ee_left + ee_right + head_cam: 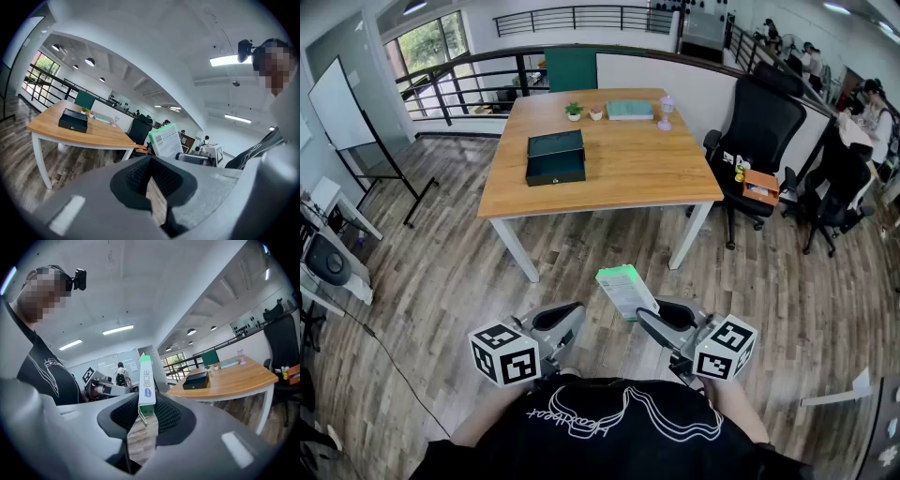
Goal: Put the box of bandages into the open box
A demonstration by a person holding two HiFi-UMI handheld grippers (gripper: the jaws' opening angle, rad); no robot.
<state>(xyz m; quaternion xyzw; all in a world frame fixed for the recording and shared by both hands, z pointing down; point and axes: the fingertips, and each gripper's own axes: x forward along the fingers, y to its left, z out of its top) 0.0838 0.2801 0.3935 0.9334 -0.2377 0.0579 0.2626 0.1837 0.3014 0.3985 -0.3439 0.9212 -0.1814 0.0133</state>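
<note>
The box of bandages [626, 291], white with a green end, is held edge-on over the wood floor, close in front of me. My right gripper [649, 319] is shut on its lower end. In the right gripper view the bandage box [146, 380] stands up between the pads. My left gripper [572, 319] hangs beside it, shut and empty, with its pads [140, 176] together. From the left gripper view the bandage box [166, 139] shows to the right. The dark box [555, 157] sits on the wooden table [628, 178], well ahead of both grippers.
Small plants [574, 111], a teal book [630, 110] and a small cup [666, 105] stand at the table's far edge. A black office chair [759, 141] with an orange item [761, 186] stands right of the table. A whiteboard [342, 103] is at the left.
</note>
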